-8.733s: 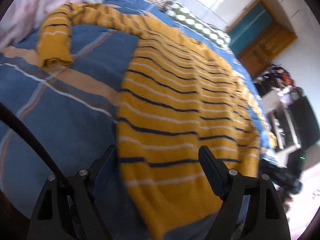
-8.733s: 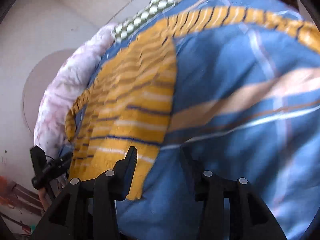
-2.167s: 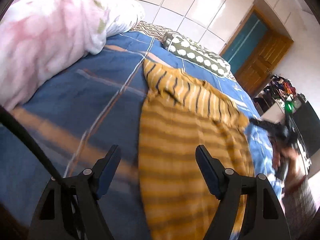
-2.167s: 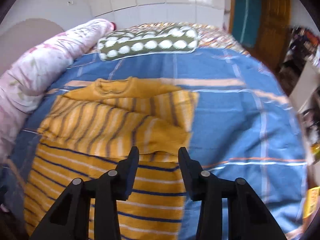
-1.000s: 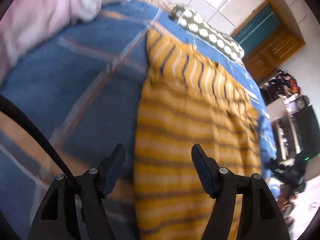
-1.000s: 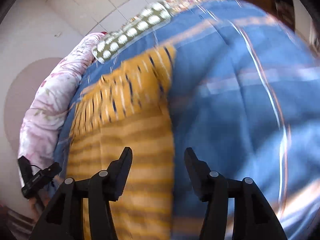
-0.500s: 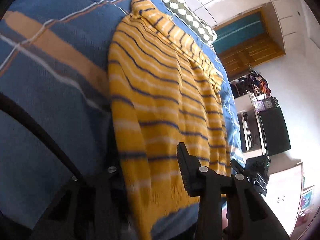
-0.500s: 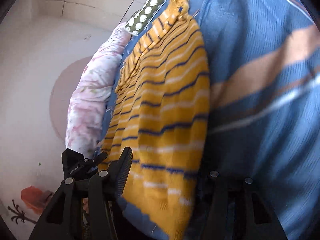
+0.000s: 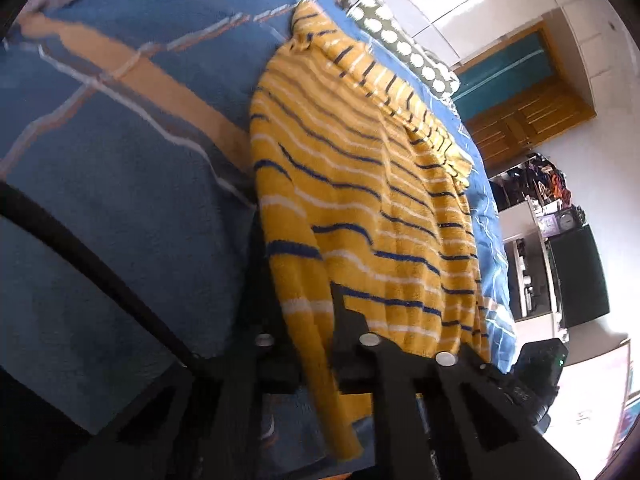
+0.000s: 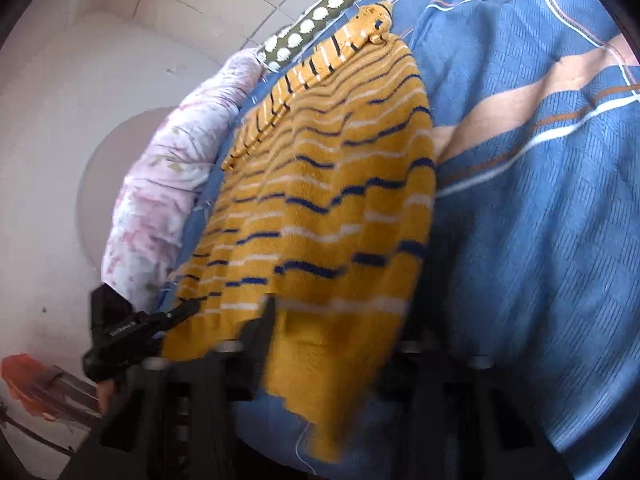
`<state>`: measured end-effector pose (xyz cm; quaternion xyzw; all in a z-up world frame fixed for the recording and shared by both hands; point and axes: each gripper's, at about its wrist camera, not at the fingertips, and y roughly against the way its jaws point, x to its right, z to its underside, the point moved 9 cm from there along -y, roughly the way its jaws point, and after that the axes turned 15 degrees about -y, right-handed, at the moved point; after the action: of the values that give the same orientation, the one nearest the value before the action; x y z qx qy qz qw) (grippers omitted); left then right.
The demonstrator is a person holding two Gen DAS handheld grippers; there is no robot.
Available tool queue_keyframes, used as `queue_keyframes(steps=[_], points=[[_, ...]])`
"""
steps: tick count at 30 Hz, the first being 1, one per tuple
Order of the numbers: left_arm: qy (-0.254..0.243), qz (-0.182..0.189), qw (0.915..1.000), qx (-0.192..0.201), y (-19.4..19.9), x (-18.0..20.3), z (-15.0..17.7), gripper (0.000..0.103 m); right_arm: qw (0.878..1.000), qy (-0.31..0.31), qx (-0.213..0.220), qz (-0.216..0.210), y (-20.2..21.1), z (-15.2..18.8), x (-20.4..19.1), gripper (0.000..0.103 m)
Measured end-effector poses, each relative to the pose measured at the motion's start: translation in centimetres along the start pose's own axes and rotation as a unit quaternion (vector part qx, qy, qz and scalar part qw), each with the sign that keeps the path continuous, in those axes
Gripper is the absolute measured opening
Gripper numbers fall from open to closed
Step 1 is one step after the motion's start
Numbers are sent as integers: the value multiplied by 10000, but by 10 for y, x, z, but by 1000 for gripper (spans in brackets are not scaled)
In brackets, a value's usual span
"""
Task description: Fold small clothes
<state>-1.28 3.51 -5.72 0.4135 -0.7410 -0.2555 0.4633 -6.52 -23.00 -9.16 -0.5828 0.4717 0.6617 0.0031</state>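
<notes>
Since 0.5 s earlier, the left gripper [image 9: 306,320] and right gripper [image 10: 336,320] had clamped the sweater [image 9: 360,200] hem corners on the blue blanket [image 9: 120,184]. Both sleeves lay folded in; the bottom-to-collar fold remained.

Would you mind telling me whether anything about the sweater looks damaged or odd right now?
A loose thread dangles from the hem of the yellow striped sweater, near the right gripper. Otherwise nothing stands out; the sleeves lie folded across the chest.
</notes>
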Motion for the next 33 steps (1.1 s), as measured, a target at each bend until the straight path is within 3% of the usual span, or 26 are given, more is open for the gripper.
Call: queue_keyframes(steps=[8,15,20,26,29,33], points=[[-536,-245,9968,537,56,19,-5,4,9987,433,109,-253,40,12,-19,10],[-502,-153,9974,486,83,15,32,4,9962,748,-356,-261,61,62,-13,10],[-550,-224,9975,371,82,9,52,4,9960,622,-597,-228,58,81,2,10],[-565,-228,9970,470,80,6,31,4,9942,827,-597,-350,58,61,-16,10],[-628,-249,9961,560,78,8,0,4,9932,974,-452,-450,54,33,-34,10],[-789,-392,9930,792,70,13,-69,4,9926,1106,19,-497,36,-31,-64,10]])
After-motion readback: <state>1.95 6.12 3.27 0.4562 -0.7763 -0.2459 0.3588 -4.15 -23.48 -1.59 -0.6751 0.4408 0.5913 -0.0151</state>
